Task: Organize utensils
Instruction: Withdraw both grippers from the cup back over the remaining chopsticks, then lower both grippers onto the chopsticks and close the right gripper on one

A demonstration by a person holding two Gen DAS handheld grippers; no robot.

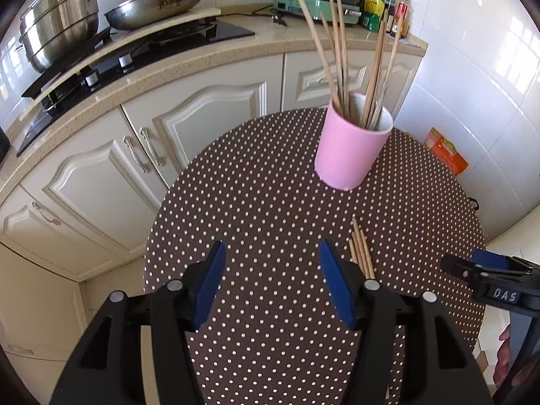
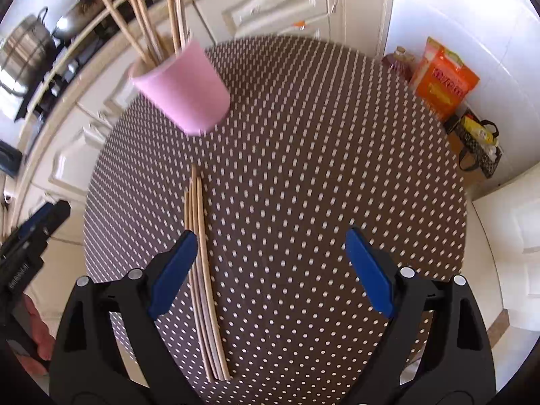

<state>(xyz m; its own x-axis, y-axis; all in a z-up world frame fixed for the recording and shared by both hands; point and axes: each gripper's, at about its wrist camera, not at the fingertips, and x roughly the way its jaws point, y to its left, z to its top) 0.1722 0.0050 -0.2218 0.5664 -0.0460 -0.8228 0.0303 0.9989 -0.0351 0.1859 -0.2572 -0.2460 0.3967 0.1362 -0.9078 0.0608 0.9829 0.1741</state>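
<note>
A pink cup (image 1: pixel 352 146) stands on the round dotted table (image 1: pixel 263 209) and holds several wooden chopsticks (image 1: pixel 341 57). It also shows in the right wrist view (image 2: pixel 184 89). Several loose chopsticks (image 2: pixel 202 270) lie side by side on the table, also seen in the left wrist view (image 1: pixel 361 253). My left gripper (image 1: pixel 273 283) is open and empty above the table, left of the loose chopsticks. My right gripper (image 2: pixel 270 270) is open and empty; its left finger (image 2: pixel 172 270) hangs over the loose chopsticks. It also shows in the left wrist view (image 1: pixel 486 270).
A kitchen counter (image 1: pixel 202 57) with stove, pots and bottles runs behind the table above white cabinets (image 1: pixel 101 175). An orange packet (image 2: pixel 445 81) and a bag (image 2: pixel 479 141) sit on the floor by the tiled wall, right of the table.
</note>
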